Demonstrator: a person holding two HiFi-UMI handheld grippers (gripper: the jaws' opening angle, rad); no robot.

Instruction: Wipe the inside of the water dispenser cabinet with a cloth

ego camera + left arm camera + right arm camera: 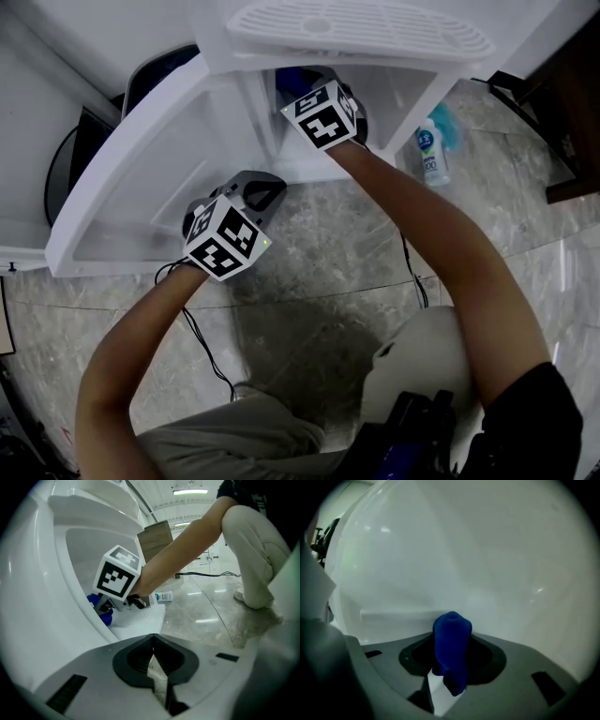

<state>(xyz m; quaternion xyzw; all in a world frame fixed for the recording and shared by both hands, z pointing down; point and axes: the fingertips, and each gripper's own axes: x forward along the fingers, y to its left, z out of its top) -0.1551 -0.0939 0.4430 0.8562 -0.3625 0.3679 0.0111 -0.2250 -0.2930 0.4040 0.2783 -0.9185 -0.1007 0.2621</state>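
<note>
Now mid-wipe: R gripper (pixel 314 98) clamps cloth (pixel 451 641) inside cabinet (pixel 487 573); L gripper (pixel 154 660) shut, empty. Next, prob: press cloth onto wall.

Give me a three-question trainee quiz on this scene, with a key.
1. True or false: the left gripper has its jaws wide apart.
2. What is the right gripper holding? A. a sponge B. a blue cloth C. a brush
3. Fill in: the bottle is outside the cabinet, on the ___.

Key: 1. False, its jaws are together with nothing between them. 2. B. 3. floor.
</note>
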